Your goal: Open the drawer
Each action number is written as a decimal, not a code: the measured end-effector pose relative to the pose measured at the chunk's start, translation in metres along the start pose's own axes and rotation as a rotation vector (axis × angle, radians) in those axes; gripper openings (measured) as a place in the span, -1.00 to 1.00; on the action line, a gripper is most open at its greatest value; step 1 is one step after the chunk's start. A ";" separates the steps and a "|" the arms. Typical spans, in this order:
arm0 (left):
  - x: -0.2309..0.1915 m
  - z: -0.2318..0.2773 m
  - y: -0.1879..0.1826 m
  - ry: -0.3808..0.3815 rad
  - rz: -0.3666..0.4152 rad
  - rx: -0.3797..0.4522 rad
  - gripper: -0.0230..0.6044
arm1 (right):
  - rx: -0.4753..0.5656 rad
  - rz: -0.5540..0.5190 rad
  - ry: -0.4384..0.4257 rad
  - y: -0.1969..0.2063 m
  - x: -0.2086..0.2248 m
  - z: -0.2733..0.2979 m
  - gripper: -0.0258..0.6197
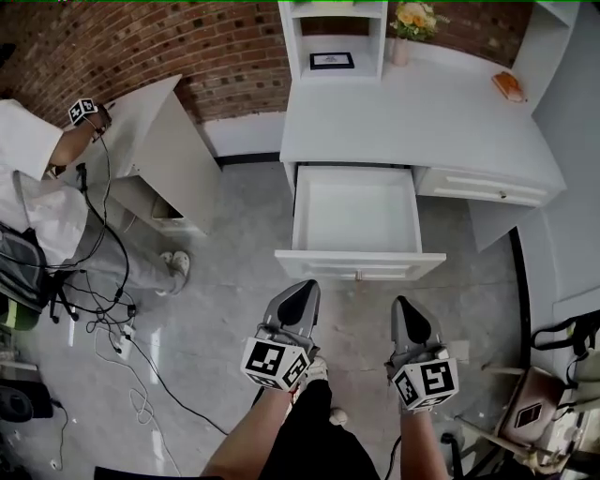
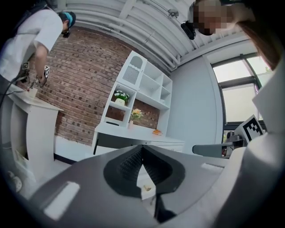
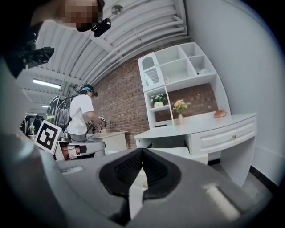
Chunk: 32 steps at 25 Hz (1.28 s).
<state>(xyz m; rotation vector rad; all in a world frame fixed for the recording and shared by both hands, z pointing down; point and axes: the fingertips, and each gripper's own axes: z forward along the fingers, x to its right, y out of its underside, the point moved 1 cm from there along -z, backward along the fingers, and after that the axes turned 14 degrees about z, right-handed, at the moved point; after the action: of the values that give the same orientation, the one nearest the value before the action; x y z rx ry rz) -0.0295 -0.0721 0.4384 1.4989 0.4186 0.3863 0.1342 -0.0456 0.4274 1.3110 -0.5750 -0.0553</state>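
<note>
The white desk (image 1: 422, 122) has its middle drawer (image 1: 356, 216) pulled far out and empty, its front panel (image 1: 359, 266) facing me. In the head view both grippers hang side by side just short of that panel and touch nothing. My left gripper (image 1: 302, 287) is shut with nothing in it, jaws meeting at the tip (image 2: 142, 147). My right gripper (image 1: 403, 303) is shut and empty too, tips together (image 3: 142, 150). Both point level at the desk (image 3: 200, 127). A small brass knob (image 2: 147, 188) shows through the left jaws' window.
To the right of the open drawer is a shut drawer (image 1: 492, 187). The desk carries a flower vase (image 1: 412, 23) and an orange thing (image 1: 507, 86). A person in white stands at a white cabinet (image 1: 159, 150) on the left. Cables (image 1: 122, 328) trail over the floor; a stool (image 1: 534, 412) is at lower right.
</note>
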 end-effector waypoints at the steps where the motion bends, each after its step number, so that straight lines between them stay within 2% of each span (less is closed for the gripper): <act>1: 0.001 -0.006 -0.006 -0.002 0.001 0.004 -0.92 | 0.001 0.000 0.001 -0.004 -0.003 -0.007 -0.91; 7: -0.003 -0.044 -0.039 -0.024 -0.040 0.008 -0.92 | -0.008 0.009 -0.025 -0.024 -0.030 -0.042 -0.91; 23: 0.001 -0.127 -0.149 -0.049 -0.016 0.085 -0.92 | 0.080 0.020 -0.081 -0.105 -0.106 -0.121 -0.91; 32: 0.020 -0.165 -0.200 0.012 -0.038 0.093 -0.92 | 0.076 0.044 -0.106 -0.141 -0.135 -0.170 -0.91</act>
<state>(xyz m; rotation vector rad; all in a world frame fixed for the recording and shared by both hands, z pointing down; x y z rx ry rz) -0.0957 0.0736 0.2332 1.5775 0.4794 0.3505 0.1300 0.1149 0.2250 1.3746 -0.7018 -0.0678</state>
